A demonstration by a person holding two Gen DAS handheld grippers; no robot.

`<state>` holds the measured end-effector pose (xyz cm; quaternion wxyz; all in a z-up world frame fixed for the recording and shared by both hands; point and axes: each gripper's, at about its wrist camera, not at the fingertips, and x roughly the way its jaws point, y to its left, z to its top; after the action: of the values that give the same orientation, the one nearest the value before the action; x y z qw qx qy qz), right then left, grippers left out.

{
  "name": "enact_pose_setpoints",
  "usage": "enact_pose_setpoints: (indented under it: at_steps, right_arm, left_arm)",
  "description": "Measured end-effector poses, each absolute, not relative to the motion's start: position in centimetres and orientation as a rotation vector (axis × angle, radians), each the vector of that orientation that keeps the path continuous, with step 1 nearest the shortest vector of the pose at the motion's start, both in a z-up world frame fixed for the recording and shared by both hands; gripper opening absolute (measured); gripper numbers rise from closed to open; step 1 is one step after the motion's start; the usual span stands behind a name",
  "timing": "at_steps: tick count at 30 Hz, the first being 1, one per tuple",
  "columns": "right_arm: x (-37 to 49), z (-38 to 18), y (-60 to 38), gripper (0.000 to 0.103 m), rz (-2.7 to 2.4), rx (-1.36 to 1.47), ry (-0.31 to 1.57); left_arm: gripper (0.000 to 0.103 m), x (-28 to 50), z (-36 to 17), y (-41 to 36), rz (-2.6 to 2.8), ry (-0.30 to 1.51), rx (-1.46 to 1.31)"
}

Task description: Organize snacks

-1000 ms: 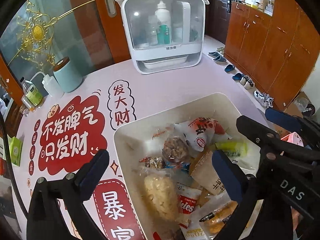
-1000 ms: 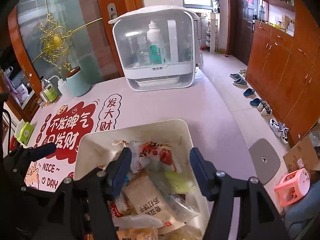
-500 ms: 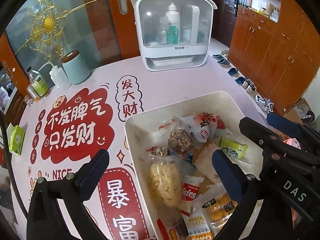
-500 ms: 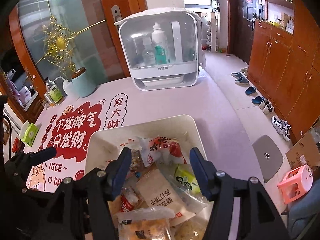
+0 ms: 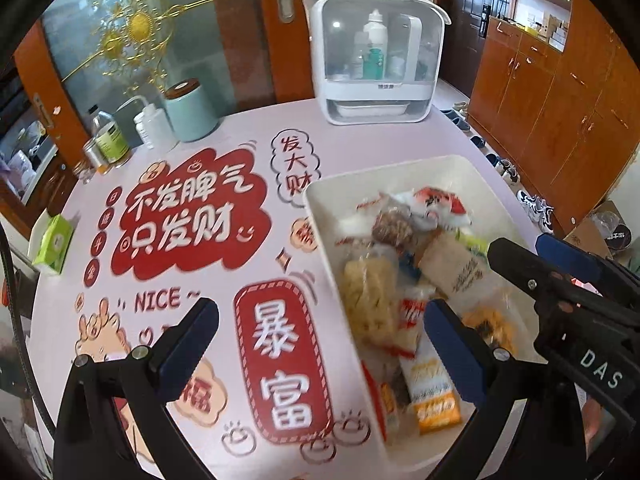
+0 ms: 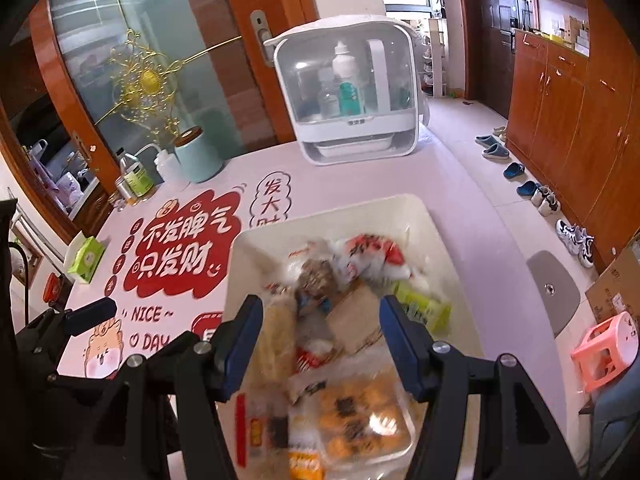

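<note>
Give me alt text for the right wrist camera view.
A white bin heaped with wrapped snacks sits on a pink table, seen between the right gripper and its open, empty jaws. Behind stand a clear-fronted white cabinet of bottles and a teal canister.

the table mat [image 5: 192,216] reads "不发脾气 只发财" in white on red, "发大财" in a bubble, "nice ~", "暴富"; the right view adds "day". the right gripper [image 5: 600,368] body says "das".
</note>
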<state>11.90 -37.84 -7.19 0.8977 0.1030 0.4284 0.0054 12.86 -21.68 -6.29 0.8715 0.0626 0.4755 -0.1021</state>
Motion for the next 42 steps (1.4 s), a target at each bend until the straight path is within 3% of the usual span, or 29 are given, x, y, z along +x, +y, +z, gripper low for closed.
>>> enact_pose_setpoints:
  at_steps: [19, 42]
  right_arm:
    - [2.7, -3.2, -30.6, 0.062, 0.074, 0.235, 0.916]
    - [1.0, -1.0, -29.1, 0.062, 0.073, 0.135, 0.899]
  left_arm:
    - [0.102, 3.5, -1.6, -10.0, -0.059, 0.994, 0.03]
    - [0.102, 1.8, 0.4, -10.2, -0.017, 0.939, -0.016]
